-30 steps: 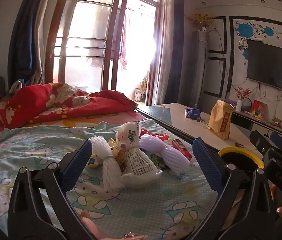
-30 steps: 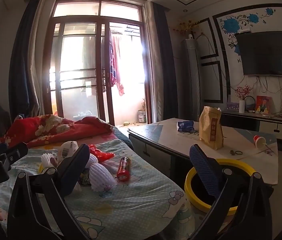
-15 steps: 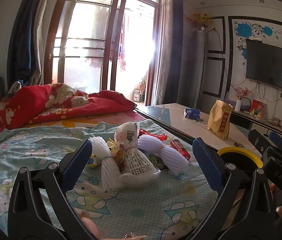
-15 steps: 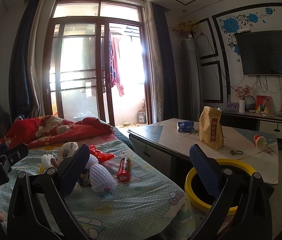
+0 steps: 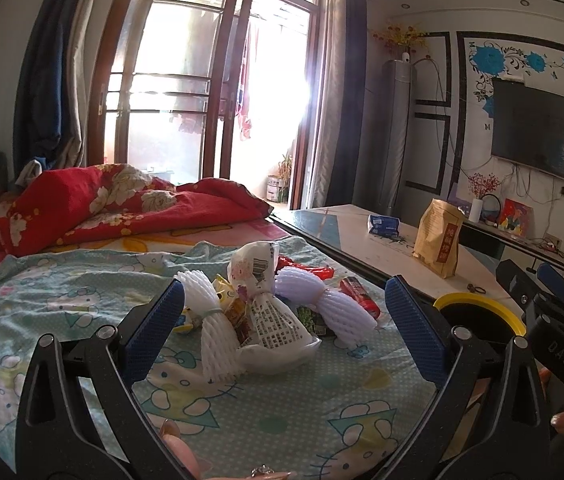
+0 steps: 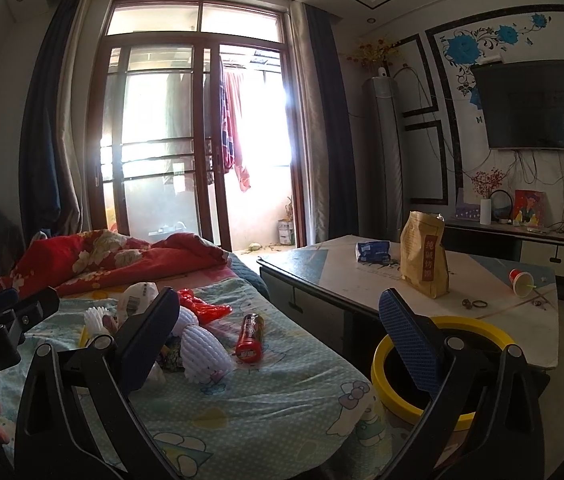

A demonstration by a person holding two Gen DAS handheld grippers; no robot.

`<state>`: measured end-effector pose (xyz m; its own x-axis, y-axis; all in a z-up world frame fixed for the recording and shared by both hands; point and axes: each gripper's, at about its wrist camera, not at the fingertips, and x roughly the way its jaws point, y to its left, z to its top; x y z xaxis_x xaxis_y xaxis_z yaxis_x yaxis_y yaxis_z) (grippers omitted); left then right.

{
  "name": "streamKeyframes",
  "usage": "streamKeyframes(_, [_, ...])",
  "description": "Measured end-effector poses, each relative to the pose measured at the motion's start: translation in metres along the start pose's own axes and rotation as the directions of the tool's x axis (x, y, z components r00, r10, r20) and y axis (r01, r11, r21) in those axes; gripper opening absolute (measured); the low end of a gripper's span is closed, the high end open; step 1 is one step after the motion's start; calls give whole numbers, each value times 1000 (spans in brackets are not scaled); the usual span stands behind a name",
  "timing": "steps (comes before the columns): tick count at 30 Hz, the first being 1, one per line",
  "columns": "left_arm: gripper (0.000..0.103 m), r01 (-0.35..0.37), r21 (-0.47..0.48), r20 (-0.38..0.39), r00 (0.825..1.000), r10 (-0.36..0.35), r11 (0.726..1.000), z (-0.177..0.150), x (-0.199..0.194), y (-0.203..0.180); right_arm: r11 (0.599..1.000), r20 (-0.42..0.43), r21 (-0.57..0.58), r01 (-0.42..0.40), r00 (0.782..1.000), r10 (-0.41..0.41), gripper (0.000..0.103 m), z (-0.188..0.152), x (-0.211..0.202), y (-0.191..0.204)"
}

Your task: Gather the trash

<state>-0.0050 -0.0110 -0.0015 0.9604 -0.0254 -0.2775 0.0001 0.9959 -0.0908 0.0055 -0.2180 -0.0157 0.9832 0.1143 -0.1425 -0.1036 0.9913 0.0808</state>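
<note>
While both tools hang over the near edge of the bed (image 5: 62, 292), the left gripper (image 5: 282, 320) and right gripper (image 6: 278, 322) stand with jaws spread wide, holding nothing. The trash pile (image 5: 266, 312) — white foam nets, a printed white bag, red wrappers — lies mid-bed toward its right edge. Just off that edge stands the yellow-rimmed bin (image 6: 477, 326) — beside the low table (image 6: 345, 276).

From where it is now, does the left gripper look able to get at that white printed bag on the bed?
Probably yes. The left gripper is open, the white printed bag lies straight ahead between its fingers, and only bare sheet lies between.
</note>
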Motion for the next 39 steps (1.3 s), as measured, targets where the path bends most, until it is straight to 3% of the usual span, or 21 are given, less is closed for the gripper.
streamKeyframes(11, [92, 2, -8, -10, 1000, -2, 1000, -3, 1, 1, 1000, -8, -10, -17, 1000, 17, 97, -3, 1, 4])
streamKeyframes(21, [92, -64, -74, -26, 998, 62, 995, 2, 19, 39, 986, -85, -57, -154, 985, 149, 97, -3, 15, 30])
streamKeyframes(26, [92, -107, -129, -48, 994, 101, 986, 6, 28, 71, 967, -151, -70, -245, 961, 232, 97, -7, 32, 56])
streamKeyframes(30, [92, -144, -154, -78, 988, 133, 978, 10, 35, 94, 943, -228, -90, -321, 928, 294, 97, -12, 51, 83])
streamKeyframes(39, [92, -135, -214, -160, 982, 102, 967, 20, 64, 136, 906, -367, -106, -411, 863, 349, 97, -27, 93, 123])
